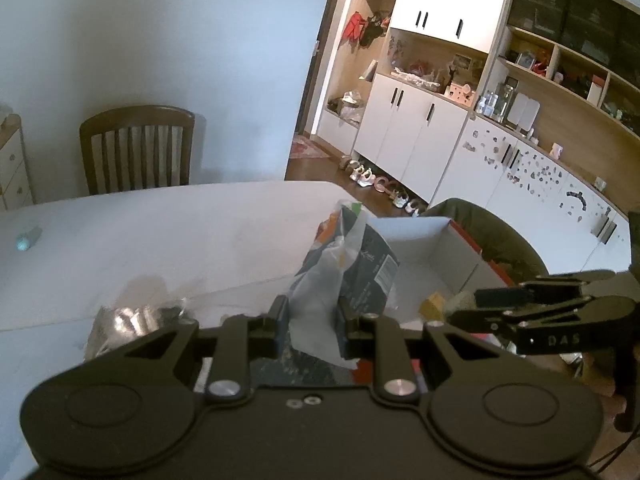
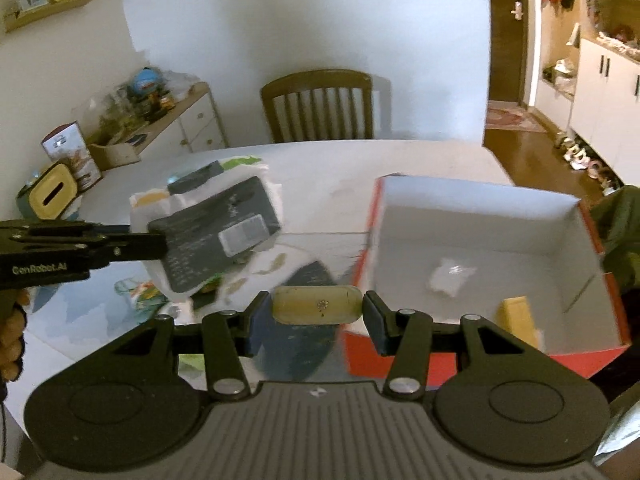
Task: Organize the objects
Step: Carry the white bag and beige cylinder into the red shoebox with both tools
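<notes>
Partly done: box (image 2: pixel 472 216) at right holding two items; left gripper (image 1: pixel 312 320) clamping packet (image 1: pixel 352 272), right gripper (image 2: pixel 316 312) clamping case (image 2: pixel 316 305), litter (image 2: pixel 140 296) lower left.

box (image 2: pixel 460 216): matt cardboard | packet (image 2: pixel 216 236): glossy plastic film | table (image 1: pixel 160 224): smooth, glossy

Left gripper (image 1: pixel 311 330): matte black linkage, silver pivot screws, round side caps, white "CenRobot.AI" lettering. Right gripper (image 2: pixel 318 312): same black build, ribbed grey top plate, dark blue pads.
</notes>
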A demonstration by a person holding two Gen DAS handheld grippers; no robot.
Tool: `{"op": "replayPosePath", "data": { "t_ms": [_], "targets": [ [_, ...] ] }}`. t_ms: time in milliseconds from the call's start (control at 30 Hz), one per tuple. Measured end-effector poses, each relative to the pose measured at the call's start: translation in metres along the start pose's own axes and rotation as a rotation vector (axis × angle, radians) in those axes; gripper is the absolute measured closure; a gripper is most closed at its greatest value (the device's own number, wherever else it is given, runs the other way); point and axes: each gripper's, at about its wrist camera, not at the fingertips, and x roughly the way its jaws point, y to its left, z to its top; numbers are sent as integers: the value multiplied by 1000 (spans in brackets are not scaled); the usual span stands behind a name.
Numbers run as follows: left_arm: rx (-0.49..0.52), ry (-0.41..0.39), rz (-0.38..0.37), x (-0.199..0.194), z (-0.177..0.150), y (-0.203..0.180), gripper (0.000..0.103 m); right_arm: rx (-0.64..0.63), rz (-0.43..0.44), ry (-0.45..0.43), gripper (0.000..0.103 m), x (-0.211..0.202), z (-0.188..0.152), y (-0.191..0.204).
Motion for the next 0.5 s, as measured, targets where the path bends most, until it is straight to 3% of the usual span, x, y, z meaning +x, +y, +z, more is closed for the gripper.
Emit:
{"op": "replayPosePath", "data": {
  "t_ms": [500],
  "targets": [
    [78,95,-42,76,37,-58,80,6,-77,-4,54,-9,10,-90]
  ]
}}
